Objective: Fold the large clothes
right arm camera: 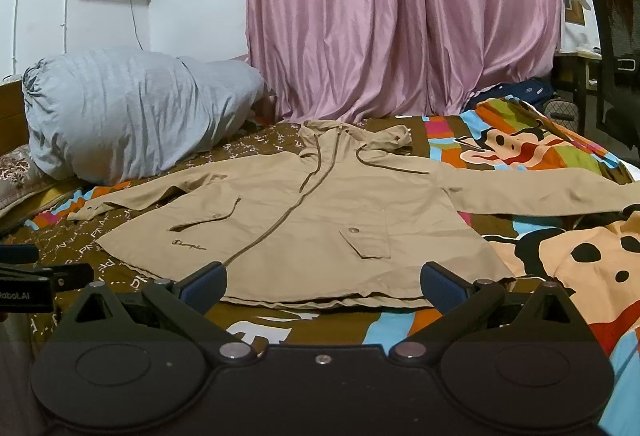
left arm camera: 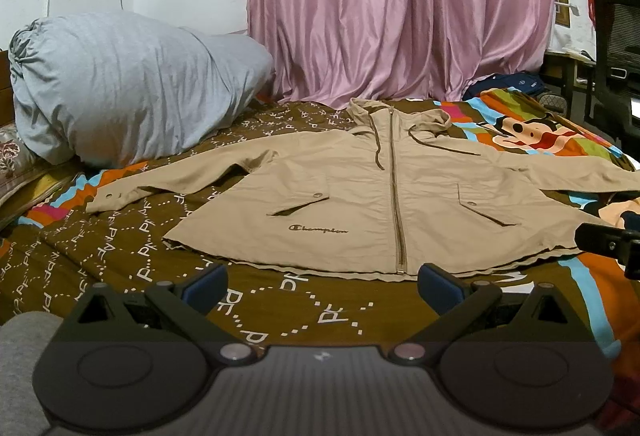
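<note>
A tan zip-up hooded jacket [left arm camera: 360,204] lies spread flat, front up, on the bed, hood toward the curtain, sleeves stretched out to each side. It also shows in the right wrist view [right arm camera: 312,228]. My left gripper [left arm camera: 320,282] is open and empty, just short of the jacket's hem near the zipper's bottom end. My right gripper [right arm camera: 322,282] is open and empty, over the hem at the jacket's right half. The right gripper's tip shows at the left view's right edge [left arm camera: 608,242], and the left gripper at the right view's left edge [right arm camera: 44,276].
The bed has a brown patterned and colourful cartoon sheet [left arm camera: 280,316]. A big grey rolled duvet [left arm camera: 128,88] lies at the back left. A pink curtain [left arm camera: 400,4] hangs behind. A black office chair [right arm camera: 616,36] stands at the right.
</note>
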The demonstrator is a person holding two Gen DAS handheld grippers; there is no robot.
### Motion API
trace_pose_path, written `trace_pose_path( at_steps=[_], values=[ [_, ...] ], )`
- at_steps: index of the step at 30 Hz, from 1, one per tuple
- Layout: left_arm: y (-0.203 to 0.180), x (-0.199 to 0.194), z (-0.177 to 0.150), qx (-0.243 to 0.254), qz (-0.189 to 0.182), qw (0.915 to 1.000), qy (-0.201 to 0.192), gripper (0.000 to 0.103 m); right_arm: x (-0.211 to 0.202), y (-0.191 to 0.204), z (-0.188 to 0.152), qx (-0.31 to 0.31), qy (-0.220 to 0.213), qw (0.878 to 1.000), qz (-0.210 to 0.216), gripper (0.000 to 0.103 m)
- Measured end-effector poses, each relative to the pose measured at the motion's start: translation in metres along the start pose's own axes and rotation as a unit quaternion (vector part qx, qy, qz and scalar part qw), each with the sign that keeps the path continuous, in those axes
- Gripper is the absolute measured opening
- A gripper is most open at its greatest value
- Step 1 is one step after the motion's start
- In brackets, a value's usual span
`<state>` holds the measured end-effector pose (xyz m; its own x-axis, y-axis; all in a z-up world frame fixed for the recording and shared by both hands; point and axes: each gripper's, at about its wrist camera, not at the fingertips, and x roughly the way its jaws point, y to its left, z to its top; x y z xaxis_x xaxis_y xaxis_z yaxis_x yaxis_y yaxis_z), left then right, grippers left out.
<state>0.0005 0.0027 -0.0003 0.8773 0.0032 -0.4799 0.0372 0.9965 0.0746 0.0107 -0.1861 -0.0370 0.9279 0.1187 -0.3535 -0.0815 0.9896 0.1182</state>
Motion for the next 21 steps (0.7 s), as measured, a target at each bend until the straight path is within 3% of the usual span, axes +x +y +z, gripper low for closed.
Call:
trace_pose_path(
  at_steps=[21],
  values=[
    [0.0016, 0.0003, -0.0005, 0.000, -0.001, 1.0000, 0.000, 0.103, 0.0001, 0.0006, 0.0020, 0.004, 0.004, 1.000, -0.003, 0.102]
  ],
)
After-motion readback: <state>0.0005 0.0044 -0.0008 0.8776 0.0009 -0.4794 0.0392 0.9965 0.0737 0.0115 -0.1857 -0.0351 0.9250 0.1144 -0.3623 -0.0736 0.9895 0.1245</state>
